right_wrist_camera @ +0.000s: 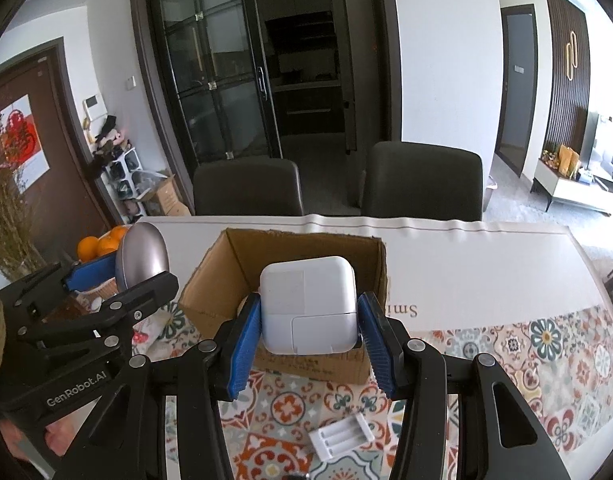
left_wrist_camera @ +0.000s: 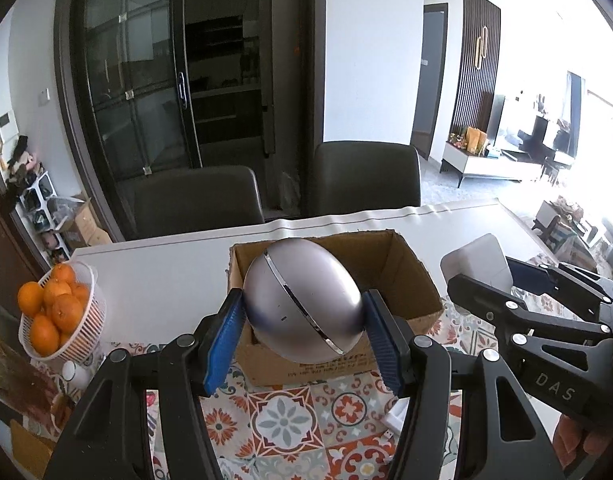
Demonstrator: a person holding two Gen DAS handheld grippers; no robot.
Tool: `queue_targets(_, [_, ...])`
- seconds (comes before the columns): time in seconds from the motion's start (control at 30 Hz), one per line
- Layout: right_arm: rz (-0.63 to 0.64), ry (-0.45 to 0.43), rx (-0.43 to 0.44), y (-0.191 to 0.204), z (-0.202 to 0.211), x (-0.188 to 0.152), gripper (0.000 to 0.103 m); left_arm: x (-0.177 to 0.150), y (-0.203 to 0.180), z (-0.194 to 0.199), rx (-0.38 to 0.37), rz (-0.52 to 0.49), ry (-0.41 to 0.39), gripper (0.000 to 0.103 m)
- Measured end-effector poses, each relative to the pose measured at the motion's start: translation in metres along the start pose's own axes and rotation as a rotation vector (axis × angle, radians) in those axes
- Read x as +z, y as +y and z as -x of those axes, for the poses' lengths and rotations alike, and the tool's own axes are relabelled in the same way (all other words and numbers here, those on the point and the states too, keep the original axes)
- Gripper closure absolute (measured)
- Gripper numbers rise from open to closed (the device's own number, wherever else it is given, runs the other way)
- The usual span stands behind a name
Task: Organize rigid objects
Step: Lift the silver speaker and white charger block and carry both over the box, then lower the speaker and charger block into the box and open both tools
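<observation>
Here both fingers are clamped: left gripper (left_wrist_camera: 302, 312) on the silver ball (left_wrist_camera: 302, 300), right gripper (right_wrist_camera: 308, 320) on the white charger (right_wrist_camera: 308, 304).

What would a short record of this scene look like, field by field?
left claw: clamped on a silver egg-shaped gadget
right claw: clamped on a white square plastic adapter
container: open brown cardboard box, beyond both held things
surface: patterned tile-print tablecloth
left side: white ribbed basket of oranges
loose item: small white battery holder on the cloth
</observation>
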State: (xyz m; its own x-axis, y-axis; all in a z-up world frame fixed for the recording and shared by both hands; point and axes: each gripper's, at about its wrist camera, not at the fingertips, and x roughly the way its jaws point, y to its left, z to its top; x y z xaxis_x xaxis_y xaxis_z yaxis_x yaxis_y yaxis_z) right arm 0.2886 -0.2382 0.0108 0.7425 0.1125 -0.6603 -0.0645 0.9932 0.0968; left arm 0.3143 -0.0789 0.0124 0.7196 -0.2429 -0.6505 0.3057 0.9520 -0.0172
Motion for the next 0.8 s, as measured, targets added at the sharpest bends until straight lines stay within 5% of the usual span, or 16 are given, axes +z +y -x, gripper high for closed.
queue_targets(0.8, [0.018, 0.187, 0.01, -0.014, -0.089, 0.038, 0.053, 0.035, 0.019, -0.084, -0.019, -0.022, 0.174, 0.044])
